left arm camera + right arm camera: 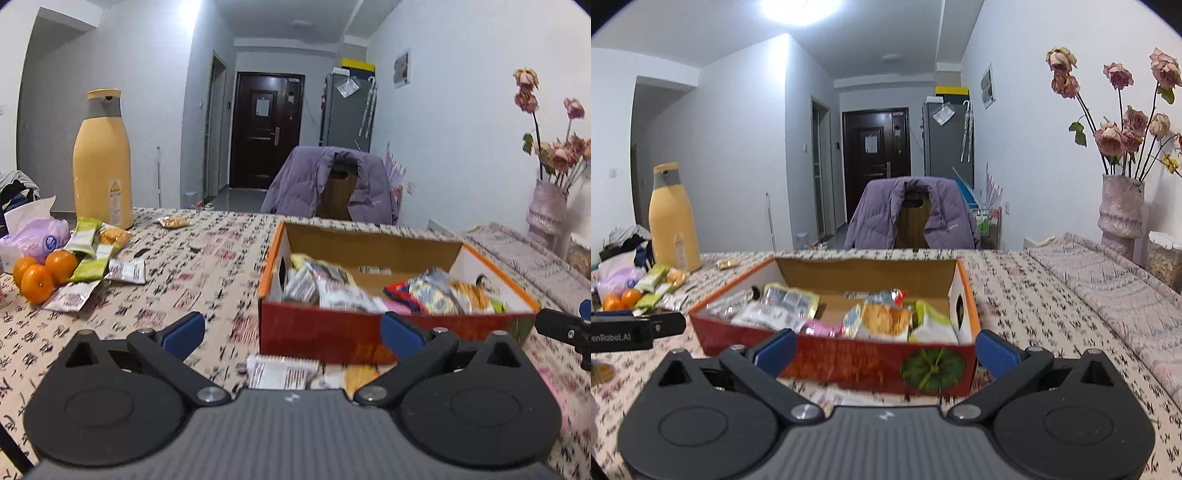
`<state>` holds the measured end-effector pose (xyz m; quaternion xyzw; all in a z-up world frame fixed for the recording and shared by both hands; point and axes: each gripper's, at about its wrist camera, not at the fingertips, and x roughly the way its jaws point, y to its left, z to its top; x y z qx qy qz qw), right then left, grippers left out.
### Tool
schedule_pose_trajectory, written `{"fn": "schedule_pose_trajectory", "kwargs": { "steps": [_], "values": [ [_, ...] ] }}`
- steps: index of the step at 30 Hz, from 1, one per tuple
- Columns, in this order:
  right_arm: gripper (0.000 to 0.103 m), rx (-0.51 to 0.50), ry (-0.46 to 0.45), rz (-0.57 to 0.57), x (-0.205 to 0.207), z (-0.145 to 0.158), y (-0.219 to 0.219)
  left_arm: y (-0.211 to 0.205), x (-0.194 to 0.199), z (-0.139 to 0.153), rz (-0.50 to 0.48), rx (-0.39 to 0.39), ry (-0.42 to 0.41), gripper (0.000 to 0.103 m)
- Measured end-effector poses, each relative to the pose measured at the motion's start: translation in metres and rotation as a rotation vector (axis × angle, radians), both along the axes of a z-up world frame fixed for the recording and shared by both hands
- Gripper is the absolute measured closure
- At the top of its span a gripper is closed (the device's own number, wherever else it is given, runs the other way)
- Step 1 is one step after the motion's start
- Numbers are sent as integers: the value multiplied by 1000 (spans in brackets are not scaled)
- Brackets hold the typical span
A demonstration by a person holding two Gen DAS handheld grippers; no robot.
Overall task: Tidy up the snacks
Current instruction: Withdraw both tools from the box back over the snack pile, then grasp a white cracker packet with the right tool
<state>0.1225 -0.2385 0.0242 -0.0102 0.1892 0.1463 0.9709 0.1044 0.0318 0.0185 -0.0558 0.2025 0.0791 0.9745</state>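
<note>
Several foil and plastic snack packets are already lying in the open orange-and-red cardboard box, which is sitting on the table covered by a cream cloth printed with black calligraphy. The work is looking partly done, perhaps past the midpoint.

More remains outside. A loose heap of green, white and orange snack sachets is waiting at the far left of the table, next to three small oranges and a lilac tissue pack, in front of a tall yellow thermos jug. One small golden packet is lying alone near the far edge, and a white striped packet and a yellow one are resting on the cloth just in front of the box, close under the left gripper.

The left gripper is hovering low before the box's left end, its blue-padded jaws spread wide and gripping nothing. The right gripper is facing the box's near wall, its jaws likewise wide apart and empty, one on either side of the wall's printed green pumpkin.

Judging by what is lying out, the two packets nearest the box are the likeliest next picks, with the left-hand heap to follow. Whether the oranges are counted as snacks cannot be told.
</note>
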Motion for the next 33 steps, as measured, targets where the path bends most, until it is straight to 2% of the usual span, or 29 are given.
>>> {"fn": "schedule_pose_trajectory", "kwargs": {
  "steps": [13, 22, 26, 33],
  "values": [
    [0, -14, 93, 16, -23, -28, -8, 10, -11, -39, -1, -14, 61, 0],
    [0, -65, 127, -1, -28, -40, -6, 9, -19, -38, -25, -27, 18, 0],
    [4, -76, 137, -5, -24, -41, -3, 9, -19, -38, -33, -31, 19, 0],
    [4, -58, 140, 30, -10, -34, 9, 10, -18, -38, -35, -39, 19, 0]
  ]
}}
